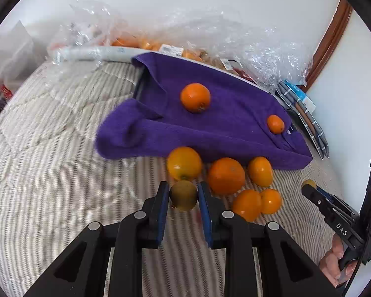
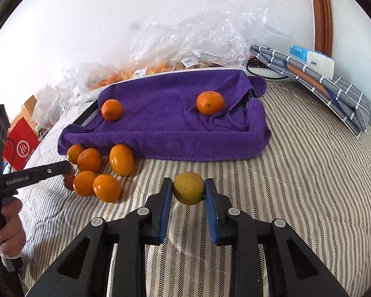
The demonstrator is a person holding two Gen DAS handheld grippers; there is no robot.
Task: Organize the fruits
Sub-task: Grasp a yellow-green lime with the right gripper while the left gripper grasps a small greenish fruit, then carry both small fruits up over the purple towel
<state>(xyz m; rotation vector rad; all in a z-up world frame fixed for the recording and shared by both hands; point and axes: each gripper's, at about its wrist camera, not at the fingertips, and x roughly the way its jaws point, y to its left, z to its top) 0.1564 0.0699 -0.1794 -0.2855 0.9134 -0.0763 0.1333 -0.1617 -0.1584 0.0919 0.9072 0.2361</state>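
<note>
Blue-padded left gripper point(image 1: 183, 195) pinches a small round olive-green fruit point(image 1: 183, 195) above the striped woven bedcover point(image 1: 49, 173), near five smooth orange fruits point(image 1: 226, 175) clustered before the plush purple towel-lined tray point(image 1: 210, 128) holding two more. Right wrist view: right gripper point(image 2: 188, 190) clamps a dull yellow-green round fruit point(image 2: 189, 188), well apart from the cluster.

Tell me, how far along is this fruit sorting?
Two oranges already sit on the purple towel. Each gripper is shut on a fruit: the left gripper on a greenish fruit, the right gripper on a yellow-green one. Five orange fruits wait beside the towel.
</note>
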